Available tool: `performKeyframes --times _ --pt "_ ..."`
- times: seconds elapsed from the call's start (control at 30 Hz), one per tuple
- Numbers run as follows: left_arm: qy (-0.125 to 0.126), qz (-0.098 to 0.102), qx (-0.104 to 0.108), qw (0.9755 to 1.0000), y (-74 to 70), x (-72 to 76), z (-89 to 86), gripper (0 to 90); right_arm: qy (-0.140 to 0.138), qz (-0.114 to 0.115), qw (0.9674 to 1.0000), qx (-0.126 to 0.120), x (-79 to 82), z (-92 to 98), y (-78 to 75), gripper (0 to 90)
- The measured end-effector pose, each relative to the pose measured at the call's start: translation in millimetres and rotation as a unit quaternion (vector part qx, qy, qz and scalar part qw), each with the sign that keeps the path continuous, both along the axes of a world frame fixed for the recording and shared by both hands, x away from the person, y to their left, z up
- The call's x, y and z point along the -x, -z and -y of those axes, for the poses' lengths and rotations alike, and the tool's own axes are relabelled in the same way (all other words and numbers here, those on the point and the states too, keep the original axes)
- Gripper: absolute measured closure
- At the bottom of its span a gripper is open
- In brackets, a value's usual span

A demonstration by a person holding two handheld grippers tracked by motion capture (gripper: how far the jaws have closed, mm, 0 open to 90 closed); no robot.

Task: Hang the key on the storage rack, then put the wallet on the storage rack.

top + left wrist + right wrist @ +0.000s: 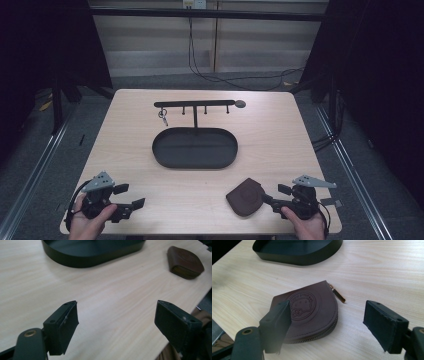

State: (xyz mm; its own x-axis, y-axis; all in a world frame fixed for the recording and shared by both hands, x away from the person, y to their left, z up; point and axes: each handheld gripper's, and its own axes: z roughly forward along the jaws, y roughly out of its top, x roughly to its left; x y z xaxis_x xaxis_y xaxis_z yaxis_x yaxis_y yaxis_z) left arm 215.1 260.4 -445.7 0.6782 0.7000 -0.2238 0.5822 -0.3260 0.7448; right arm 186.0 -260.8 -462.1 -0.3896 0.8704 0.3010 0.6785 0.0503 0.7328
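Right tool (271, 200) sits at the near right of the bench (280, 140), its jaws spread wide and holding nothing — in its own view the brown leather coin pouch (312, 312) lies flat between and just ahead of them, partly behind the left jaw, though I cannot tell whether that jaw touches it. The pouch carries an embossed round cartoon stamp and a zip running round its curved edge, with a small gold zip pull (337, 294) lying on the wood beside it. From above, the pouch (246, 196) is just to the left of that tool's tips, near the front edge.

Left tool (131, 202) rests at the near left corner, well apart from the pouch, jaws likewise wide open over bare wood; a hand (90, 224) grips it, and another hand (306, 226) grips the right one.

Farther back, at the middle of the bench, stands a black oval tray (195, 148) with a post and a hook bar (194, 104) rising behind it — a key (163, 116) hangs from a hook near the left end.
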Motion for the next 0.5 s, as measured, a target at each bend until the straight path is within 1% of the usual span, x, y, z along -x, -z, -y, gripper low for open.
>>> performKeyframes --times 0.07,0.1,0.13,0.17,0.2,0.23,0.27,0.3,0.37,0.4,0.43,0.47,0.5 --pt "0.001 -0.004 0.001 1.0000 5.1 5.5 0.6 19.1 -0.008 -0.007 0.9999 0.005 -3.0 -1.5 -2.4 20.5" --pt "0.004 -0.005 -0.006 1.0000 7.7 7.7 0.9 19.0 -0.010 -0.011 0.9999 0.006 -4.9 -2.4 -4.4 19.8" --pt "0.004 -0.005 -0.006 1.0000 7.7 7.7 0.9 19.0 -0.010 -0.011 0.9999 0.006 -4.9 -2.4 -4.4 19.8" --pt "0.004 -0.006 -0.003 1.0000 8.9 8.8 0.8 19.0 -0.019 -0.018 0.9996 0.009 -8.4 -3.8 -7.7 18.7" --pt "0.004 -0.002 -0.004 1.0000 9.9 9.7 0.3 19.0 -0.019 -0.021 0.9995 0.011 -9.9 -4.8 -9.8 18.3" --pt "0.007 -0.003 -0.005 1.0000 11.0 9.8 -0.5 19.0 -0.022 -0.022 0.9994 0.015 -12.3 -6.0 -12.4 18.3" --pt "0.008 -0.002 0.000 1.0000 12.3 9.7 -2.0 19.0 -0.026 -0.024 0.9992 0.020 -14.8 -7.3 -15.0 18.2" --pt "0.004 0.001 0.000 1.0000 13.8 9.9 -2.9 19.0 -0.029 -0.030 0.9989 0.023 -17.5 -8.9 -17.4 17.3" --pt "0.004 -0.006 0.008 0.9999 17.1 8.4 -4.0 19.0 -0.034 -0.041 0.9981 0.031 -23.1 -11.3 -20.5 16.5" --pt "0.008 -0.004 0.009 0.9999 17.1 7.9 -4.2 19.0 -0.037 -0.045 0.9978 0.033 -26.2 -12.2 -20.8 16.4" --pt "0.012 -0.003 0.008 0.9999 17.0 7.1 -3.9 19.0 -0.042 -0.062 0.9965 0.037 -32.5 -14.6 -19.0 16.5" --pt "0.015 -0.002 0.007 0.9999 17.7 6.1 -3.2 19.0 -0.042 -0.062 0.9965 0.037 -32.5 -14.6 -19.0 16.5" --pt "0.016 -0.005 0.005 0.9998 18.3 4.8 -3.0 19.0 -0.043 -0.069 0.9957 0.044 -35.8 -16.1 -17.1 16.6"
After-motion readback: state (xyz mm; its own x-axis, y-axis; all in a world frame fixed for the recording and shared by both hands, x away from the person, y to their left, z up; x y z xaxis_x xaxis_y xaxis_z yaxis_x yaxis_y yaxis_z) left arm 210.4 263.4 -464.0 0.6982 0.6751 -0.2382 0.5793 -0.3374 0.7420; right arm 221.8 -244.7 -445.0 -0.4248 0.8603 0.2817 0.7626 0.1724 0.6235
